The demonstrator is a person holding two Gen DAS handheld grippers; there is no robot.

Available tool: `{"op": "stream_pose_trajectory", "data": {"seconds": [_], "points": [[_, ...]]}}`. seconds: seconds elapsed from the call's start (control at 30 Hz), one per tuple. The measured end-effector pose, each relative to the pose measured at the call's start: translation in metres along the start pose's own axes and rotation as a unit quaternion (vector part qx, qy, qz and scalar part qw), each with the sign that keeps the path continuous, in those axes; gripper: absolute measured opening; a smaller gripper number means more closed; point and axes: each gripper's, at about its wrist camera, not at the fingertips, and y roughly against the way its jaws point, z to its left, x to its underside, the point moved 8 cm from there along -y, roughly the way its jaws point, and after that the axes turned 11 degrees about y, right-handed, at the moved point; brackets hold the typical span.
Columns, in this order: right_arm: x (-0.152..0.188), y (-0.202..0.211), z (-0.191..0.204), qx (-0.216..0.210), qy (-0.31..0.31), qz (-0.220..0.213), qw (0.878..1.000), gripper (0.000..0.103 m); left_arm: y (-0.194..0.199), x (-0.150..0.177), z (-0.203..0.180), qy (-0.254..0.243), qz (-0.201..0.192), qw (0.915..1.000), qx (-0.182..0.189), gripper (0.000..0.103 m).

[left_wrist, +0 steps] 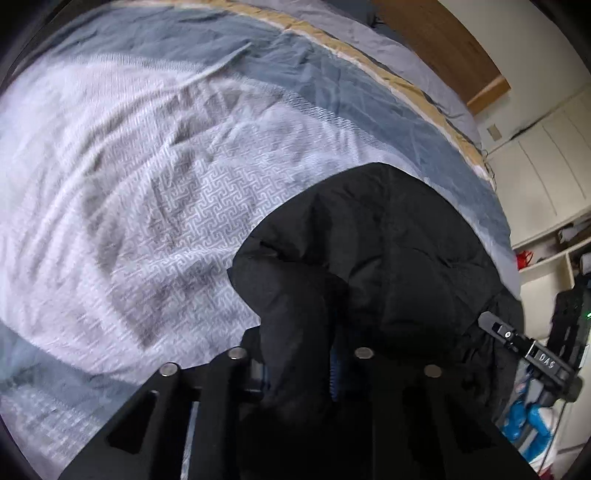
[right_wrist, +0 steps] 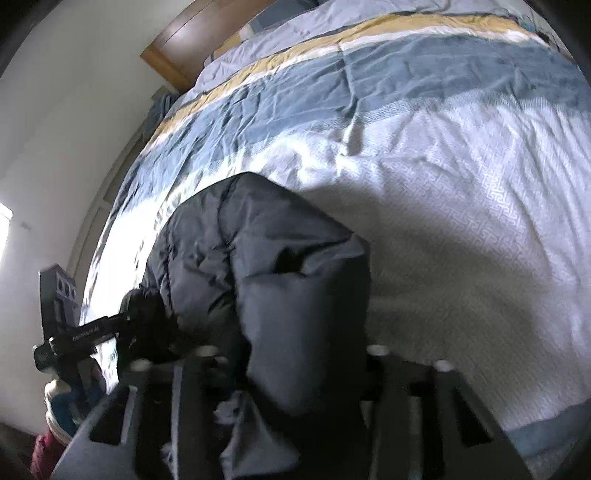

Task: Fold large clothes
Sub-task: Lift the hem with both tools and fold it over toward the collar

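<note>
1. My left gripper (left_wrist: 295,354) is clamped on a bunched fold of the black puffer jacket (left_wrist: 388,251); fabric fills the gap btwn the fingers and bulges up over them.
2. My right gripper (right_wrist: 291,373) is likewise clamped on the jacket (right_wrist: 258,266); a thick roll of the cloth runs down btwn its fingers and hides the pads.
3. No earlier pic to compare, so I give only the grip as it stands.
4. The jacket is draped fwd from both grippers onto the bed, its far edge resting on the white patterned bedspread (left_wrist: 155,192), near the bed's side edge.
5. In the left view the right gripper's body shows at the jacket's right side (left_wrist: 532,350); in the right view the left one shows at the jacket's left side (right_wrist: 92,332). So the 2 grips sit at opposite ends of the same near edge.
6. Beyond the white part the bedspread has a blue-grey band (right_wrist: 406,85), then a yellow stripe (right_wrist: 332,37).
7. A wooden headboard (right_wrist: 207,33) stands at the far end, against a white wall.
8. White shelves w/ small items (left_wrist: 554,236) stand past the bed in the left view; details too blurred to tell.
</note>
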Motion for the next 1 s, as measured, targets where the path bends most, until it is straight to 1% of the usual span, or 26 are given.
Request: {"op": "stream_pose_trajectory", "data": {"seconds": [0.1,0.23,0.3,0.33,0.37,0.4,0.47,0.53,0.57,0.6,0.63,0.7,0.77,0.83,0.93,1.0], "points": [[0.004,0.021,0.014,0.008,0.028,0.001,1.0,0.024,0.024,0.011,-0.007,-0.014,-0.012,0.9998,0.0,0.016],[0.015,0.067,0.047,0.014,0.061,-0.014,0.998,0.023,0.067,0.032,-0.014,-0.024,-0.032,0.9991,0.01,0.015],[0.022,0.089,0.064,0.009,0.072,-0.024,0.997,0.023,0.1,0.052,-0.017,-0.033,-0.047,0.9982,0.016,0.014],[0.028,0.104,0.076,0.005,0.08,-0.031,0.996,0.023,0.109,0.056,-0.019,-0.036,-0.052,0.9979,0.018,0.014],[0.034,0.118,0.087,0.003,0.089,-0.037,0.995,0.023,0.126,0.067,-0.021,-0.042,-0.059,0.9971,0.023,0.014],[0.043,0.132,0.1,0.0,0.101,-0.043,0.994,0.023,0.15,0.084,-0.021,-0.053,-0.069,0.9958,0.029,0.013],[0.064,0.165,0.124,-0.006,0.125,-0.061,0.99,0.023,0.18,0.109,-0.02,-0.064,-0.082,0.994,0.036,0.013],[0.093,0.2,0.146,-0.015,0.142,-0.084,0.986,0.023,0.221,0.15,-0.012,-0.069,-0.096,0.9918,0.049,0.013],[0.112,0.221,0.157,-0.019,0.15,-0.099,0.984,0.023,0.233,0.164,-0.01,-0.072,-0.1,0.991,0.052,0.013],[0.124,0.234,0.164,-0.021,0.155,-0.108,0.982,0.023,0.255,0.189,-0.003,-0.078,-0.111,0.9893,0.053,0.012],[0.147,0.256,0.174,-0.022,0.163,-0.121,0.979,0.023,0.265,0.203,0.0,-0.08,-0.116,0.9886,0.054,0.012],[0.177,0.282,0.186,-0.026,0.165,-0.139,0.976,0.023,0.293,0.244,0.013,-0.08,-0.121,0.9868,0.072,0.012],[0.215,0.308,0.2,-0.039,0.16,-0.158,0.974,0.023,0.307,0.277,0.026,-0.085,-0.121,0.9868,0.066,0.012],[0.245,0.322,0.208,-0.044,0.154,-0.164,0.973,0.023,0.315,0.312,0.043,-0.082,-0.111,0.9885,0.061,0.012],[0.291,0.332,0.217,-0.043,0.155,-0.164,0.973,0.023,0.32,0.343,0.055,-0.093,-0.111,0.9879,0.055,0.012],[0.315,0.331,0.217,-0.048,0.145,-0.163,0.975,0.023,0.318,0.36,0.065,-0.09,-0.106,0.9888,0.055,0.012]]}}
